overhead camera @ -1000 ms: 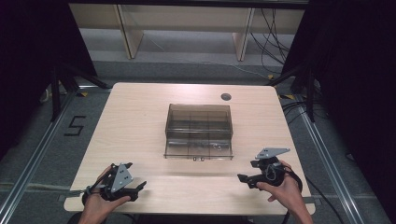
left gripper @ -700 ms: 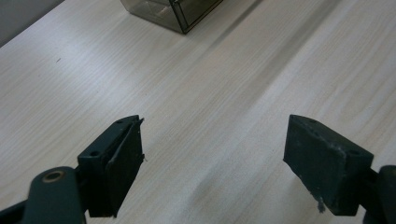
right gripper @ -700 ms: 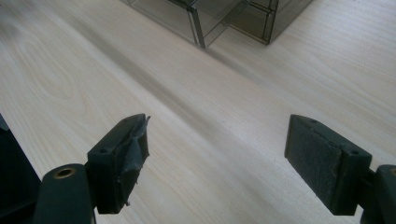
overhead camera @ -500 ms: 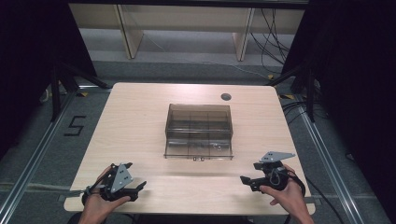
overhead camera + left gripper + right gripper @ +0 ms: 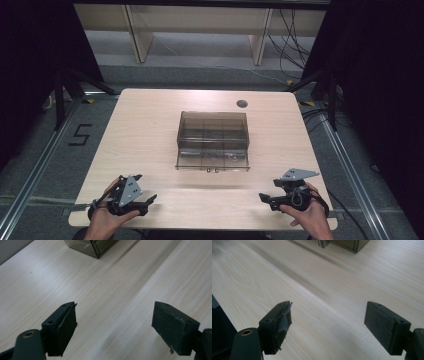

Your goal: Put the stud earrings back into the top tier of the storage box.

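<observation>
Organizer box point(image 5: 213, 140) unmoved; right gripper point(image 5: 267, 199) drawn nearer table edge, jaws apart.

Pale wood table point(image 5: 150, 130), grey floor point(image 5: 45, 150) w/ rails, dark curtains.

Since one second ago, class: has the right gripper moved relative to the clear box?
Yes. The right gripper has drawn back toward the table's near edge, away from the clear box, which stayed put.
</observation>
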A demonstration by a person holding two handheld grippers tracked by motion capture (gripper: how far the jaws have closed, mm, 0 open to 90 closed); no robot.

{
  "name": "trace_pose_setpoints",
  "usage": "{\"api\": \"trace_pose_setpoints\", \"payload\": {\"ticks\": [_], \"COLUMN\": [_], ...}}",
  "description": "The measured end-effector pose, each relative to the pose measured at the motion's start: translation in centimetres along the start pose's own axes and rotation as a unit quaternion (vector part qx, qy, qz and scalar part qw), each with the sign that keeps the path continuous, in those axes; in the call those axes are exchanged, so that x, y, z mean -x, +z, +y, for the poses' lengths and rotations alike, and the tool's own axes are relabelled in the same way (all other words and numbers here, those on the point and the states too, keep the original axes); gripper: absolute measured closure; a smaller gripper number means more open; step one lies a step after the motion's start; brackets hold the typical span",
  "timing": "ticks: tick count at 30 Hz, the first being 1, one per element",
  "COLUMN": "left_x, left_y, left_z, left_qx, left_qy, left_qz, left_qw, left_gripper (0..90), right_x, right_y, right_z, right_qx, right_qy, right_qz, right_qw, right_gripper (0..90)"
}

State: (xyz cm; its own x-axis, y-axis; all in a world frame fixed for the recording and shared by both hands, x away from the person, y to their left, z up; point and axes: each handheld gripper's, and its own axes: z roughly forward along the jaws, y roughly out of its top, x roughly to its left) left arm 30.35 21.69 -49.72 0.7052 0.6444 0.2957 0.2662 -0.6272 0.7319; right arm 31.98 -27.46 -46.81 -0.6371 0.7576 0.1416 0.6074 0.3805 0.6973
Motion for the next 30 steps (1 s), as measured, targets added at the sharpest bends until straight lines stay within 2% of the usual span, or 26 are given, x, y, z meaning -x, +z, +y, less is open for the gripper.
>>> {"api": "trace_pose_setpoints", "payload": {"ticks": [1, 3, 5, 6, 7, 8, 9, 11, 12, 13, 14, 15, 16, 18, 19, 20, 21, 22, 23, 24, 25, 26, 27, 29, 30], "left_x": [0.0, 0.0, 0.0, 0.0, 0.0, 0.0, 0.0, 0.0, 0.0, 0.2, 0.3, 0.3, 0.3, 0.2, 0.2, 0.1, 0.2, 0.3, 0.3, 0.3, 0.3, 0.3, 0.2, 0.2, 0.3], "left_y": [0.0, 0.0, 0.0, 0.0, 0.0, 0.0, 0.0, 0.0, 0.1, 0.3, 0.3, 0.3, 0.3, 0.3, 0.2, 0.1, 0.2, 0.3, 0.3, 0.3, 0.3, 0.3, 0.3, 0.3, 0.3], "left_z": [0.0, 0.0, 0.0, 0.0, 0.0, 0.0, 0.0, 0.0, 0.0, 0.0, 0.0, 0.0, 0.0, 0.0, 0.0, 0.0, 0.0, 0.0, 0.0, 0.0, 0.0, 0.0, 0.0, 0.0, 0.0], "left_qx": [-0.002, -0.001, -0.004, -0.005, -0.004, -0.004, -0.005, -0.005, -0.005, 0.010, 0.009, 0.009, 0.009, 0.009, 0.005, -0.001, 0.003, 0.009, 0.009, 0.009, 0.009, 0.011, 0.006, 0.007, 0.009], "left_qy": [0.000, 0.001, 0.004, 0.005, 0.005, 0.005, 0.005, 0.004, 0.004, -0.005, -0.015, -0.013, -0.013, -0.011, -0.009, -0.002, -0.007, -0.014, -0.014, -0.014, -0.014, -0.014, -0.010, -0.010, -0.013], "left_qz": [-0.002, -0.001, -0.003, -0.003, -0.003, -0.003, -0.003, -0.004, -0.004, 0.001, -0.004, -0.003, -0.003, -0.001, -0.002, -0.004, -0.005, -0.003, -0.003, -0.003, -0.003, -0.001, 0.000, -0.001, -0.003], "left_qw": [1.0000, 1.0000, 1.0000, 1.0000, 1.0000, 1.0000, 1.0000, 1.0000, 1.0000, 0.9999, 0.9998, 0.9999, 0.9999, 0.9999, 0.9999, 1.0000, 1.0000, 0.9998, 0.9999, 0.9999, 0.9999, 0.9998, 0.9999, 0.9999, 0.9999], "left_gripper": [19.2, 19.1, 19.1, 19.1, 19.1, 19.1, 19.1, 19.1, 19.1, 19.1, 19.1, 19.1, 19.1, 19.1, 19.1, 19.1, 19.1, 19.1, 19.1, 19.1, 19.1, 19.1, 19.1, 19.1, 19.1], "right_x": [0.0, 0.0, -0.3, -0.4, -0.3, -0.5, -0.5, -0.4, -0.7, -0.5, -0.6, -0.6, -0.7, -0.8, -0.8, -0.9, -1.0, -1.1, -1.2, -1.2, -1.7, -1.6, -1.7, -2.0, -2.0], "right_y": [-0.2, -0.2, -0.2, 0.0, 0.0, -0.1, 0.1, 0.1, 0.1, 0.1, 0.1, 0.3, 0.1, 0.1, 0.2, 0.2, 0.2, 0.2, 0.3, 0.3, 0.2, 0.3, 0.3, 0.3, 0.4], "right_z": [-0.1, -0.4, -0.8, -1.0, -1.1, -1.2, -1.4, -1.6, -1.7, -1.9, -2.0, -2.1, -2.2, -2.4, -2.5, -2.5, -2.6, -2.7, -2.8, -3.0, -3.0, -3.1, -3.2, -3.4, -3.4], "right_qx": [-0.012, -0.010, -0.012, -0.009, -0.009, -0.016, -0.009, -0.012, -0.022, -0.020, -0.017, -0.005, -0.014, -0.011, -0.009, -0.010, -0.009, -0.011, -0.010, -0.011, -0.017, -0.014, -0.018, -0.022, -0.027], "right_qy": [0.003, -0.004, 0.006, 0.014, 0.001, 0.014, 0.008, 0.001, 0.020, 0.004, 0.000, 0.003, 0.004, 0.006, 0.000, 0.004, 0.005, 0.004, 0.007, -0.002, 0.018, 0.005, -0.003, -0.003, -0.002], "right_qz": [0.002, 0.003, 0.004, 0.013, 0.004, 0.007, 0.014, 0.007, 0.008, 0.005, -0.002, -0.003, -0.001, -0.008, -0.008, 0.000, -0.009, -0.007, -0.002, -0.002, -0.008, 0.000, -0.009, -0.010, 0.002], "right_qw": [0.9999, 0.9999, 0.9999, 0.9998, 1.0000, 0.9997, 0.9998, 0.9999, 0.9995, 0.9998, 0.9999, 1.0000, 0.9999, 0.9999, 0.9999, 0.9999, 0.9999, 0.9999, 0.9999, 0.9999, 0.9997, 0.9999, 0.9998, 0.9997, 0.9996], "right_gripper": [22.4, 22.1, 21.8, 21.7, 21.1, 20.0, 19.1, 18.3, 18.1, 18.2, 18.2, 18.3, 18.4, 18.4, 18.3, 18.2, 18.2, 18.3, 18.2, 18.1, 17.9, 17.8, 17.8, 17.7, 17.7]}}
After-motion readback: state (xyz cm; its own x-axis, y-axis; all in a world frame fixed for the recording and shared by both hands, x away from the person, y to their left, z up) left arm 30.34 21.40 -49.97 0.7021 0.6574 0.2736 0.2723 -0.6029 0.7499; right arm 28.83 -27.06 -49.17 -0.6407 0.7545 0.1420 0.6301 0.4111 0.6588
